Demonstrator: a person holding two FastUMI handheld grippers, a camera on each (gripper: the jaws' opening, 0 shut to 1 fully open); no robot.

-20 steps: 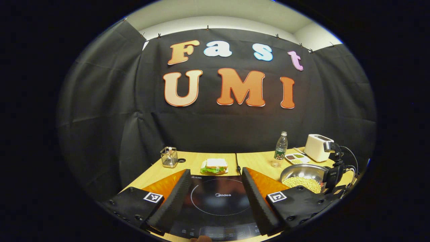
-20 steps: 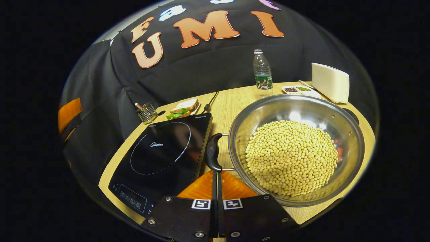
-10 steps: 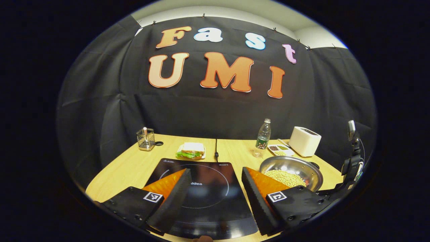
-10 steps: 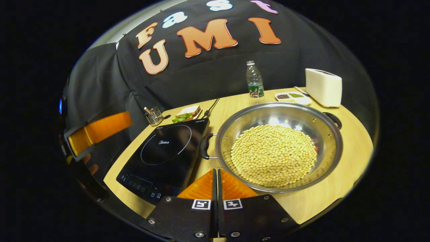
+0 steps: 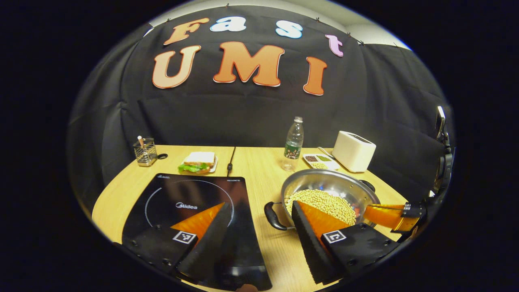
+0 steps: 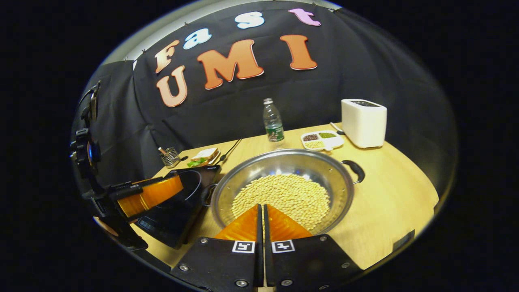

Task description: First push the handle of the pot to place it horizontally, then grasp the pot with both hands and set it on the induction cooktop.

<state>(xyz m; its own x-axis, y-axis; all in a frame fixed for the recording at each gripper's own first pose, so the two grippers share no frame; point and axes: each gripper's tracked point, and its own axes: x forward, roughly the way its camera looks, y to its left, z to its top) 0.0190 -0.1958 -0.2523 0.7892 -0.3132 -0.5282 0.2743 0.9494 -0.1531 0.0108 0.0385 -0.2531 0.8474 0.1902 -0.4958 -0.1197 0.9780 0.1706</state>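
On the tabletop (image 5: 259,170) in the left gripper view, the pot (image 5: 330,190) of beans sits just right of the induction cooktop (image 5: 190,202), its near handle (image 5: 272,216) beside the cooktop's edge. The left tongs (image 5: 259,227) hang spread wide, holding nothing; the right tongs (image 5: 383,215) show at the far right

From the right gripper view, the right tongs (image 6: 261,221) are pressed together, empty, above the pot's (image 6: 284,170) near rim. The left tongs (image 6: 156,194) hover over the cooktop (image 6: 178,211), with a toaster (image 6: 363,123) behind
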